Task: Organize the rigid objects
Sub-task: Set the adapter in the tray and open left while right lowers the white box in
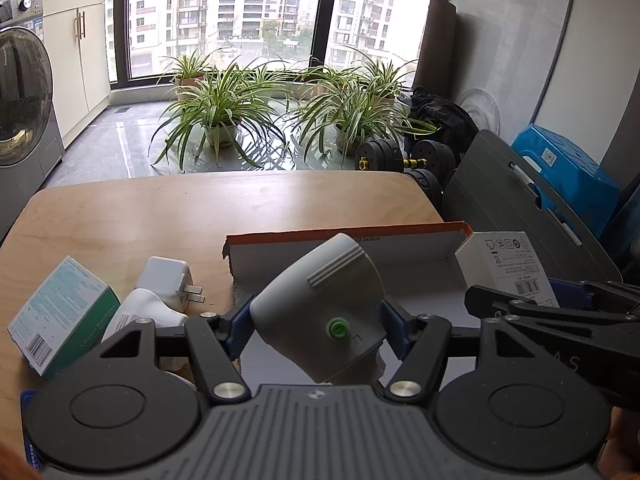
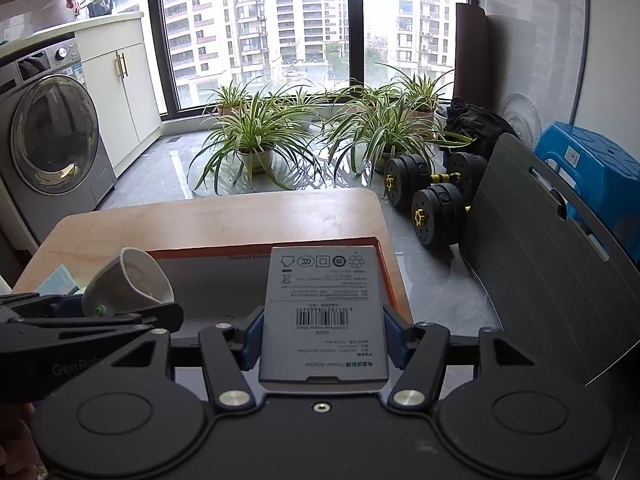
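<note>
My left gripper (image 1: 316, 330) is shut on a grey cone-shaped device (image 1: 320, 308) with a green button, held over the shallow orange-edged cardboard box (image 1: 400, 240). The same grey device (image 2: 128, 284) shows at the left of the right wrist view, its hollow wide end facing up. My right gripper (image 2: 322, 338) is shut on a white power adapter box (image 2: 324, 312) with a barcode, above the orange-edged box (image 2: 208, 276). That white box (image 1: 504, 264) and the right gripper (image 1: 556, 304) appear at the right of the left wrist view.
On the wooden table (image 1: 160, 208) to the left lie a white plug adapter (image 1: 168, 280), another white object (image 1: 140, 314) and a green-and-white carton (image 1: 60, 312). Beyond the table stand potted plants (image 1: 224, 112), dumbbells (image 2: 432, 200), a grey board (image 2: 540, 240) and a washing machine (image 2: 52, 140).
</note>
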Demonstrator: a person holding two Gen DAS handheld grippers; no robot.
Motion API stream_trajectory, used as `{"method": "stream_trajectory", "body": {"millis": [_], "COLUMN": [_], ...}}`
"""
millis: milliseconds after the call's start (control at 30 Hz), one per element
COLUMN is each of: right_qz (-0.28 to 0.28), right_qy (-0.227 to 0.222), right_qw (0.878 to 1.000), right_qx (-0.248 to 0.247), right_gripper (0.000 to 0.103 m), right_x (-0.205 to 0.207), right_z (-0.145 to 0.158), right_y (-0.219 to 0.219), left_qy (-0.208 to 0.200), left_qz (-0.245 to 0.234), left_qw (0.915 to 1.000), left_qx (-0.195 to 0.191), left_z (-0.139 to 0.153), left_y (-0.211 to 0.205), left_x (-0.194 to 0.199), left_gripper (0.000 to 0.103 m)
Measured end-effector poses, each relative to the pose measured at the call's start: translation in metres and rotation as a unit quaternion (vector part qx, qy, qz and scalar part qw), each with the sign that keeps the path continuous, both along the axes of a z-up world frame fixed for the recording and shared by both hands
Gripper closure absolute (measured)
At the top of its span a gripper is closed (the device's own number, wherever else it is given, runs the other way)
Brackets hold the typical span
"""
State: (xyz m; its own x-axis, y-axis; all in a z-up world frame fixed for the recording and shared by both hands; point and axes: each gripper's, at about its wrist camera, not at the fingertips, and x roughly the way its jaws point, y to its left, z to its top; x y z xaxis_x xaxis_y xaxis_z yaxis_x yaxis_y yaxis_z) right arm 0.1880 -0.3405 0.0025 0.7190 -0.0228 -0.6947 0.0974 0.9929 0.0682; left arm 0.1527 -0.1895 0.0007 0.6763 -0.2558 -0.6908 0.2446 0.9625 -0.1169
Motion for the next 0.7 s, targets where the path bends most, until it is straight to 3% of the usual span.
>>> {"method": "stream_trajectory", "body": {"millis": [433,600,700], "right_qz": [0.01,0.005,0.002], "right_qy": [0.022,0.019,0.009], "right_qw": [1.0,1.0,1.0], "right_qx": [-0.002,0.002,0.012], "right_gripper": [0.032,0.031,0.031], "right_x": [0.038,0.044,0.037], "right_z": [-0.025,-0.031,-0.025], "right_y": [-0.008,-0.019,-0.027], "left_qy": [0.017,0.027,0.035], "left_qz": [0.008,0.008,0.014], "left_qw": [0.9998,0.9993,0.9984], "left_qx": [-0.003,-0.025,-0.043], "left_z": [-0.019,-0.027,-0.028], "left_y": [-0.01,-0.01,-0.008], "left_x": [0.021,0.03,0.033], "left_gripper": [0.037,0.037,0.028]}}
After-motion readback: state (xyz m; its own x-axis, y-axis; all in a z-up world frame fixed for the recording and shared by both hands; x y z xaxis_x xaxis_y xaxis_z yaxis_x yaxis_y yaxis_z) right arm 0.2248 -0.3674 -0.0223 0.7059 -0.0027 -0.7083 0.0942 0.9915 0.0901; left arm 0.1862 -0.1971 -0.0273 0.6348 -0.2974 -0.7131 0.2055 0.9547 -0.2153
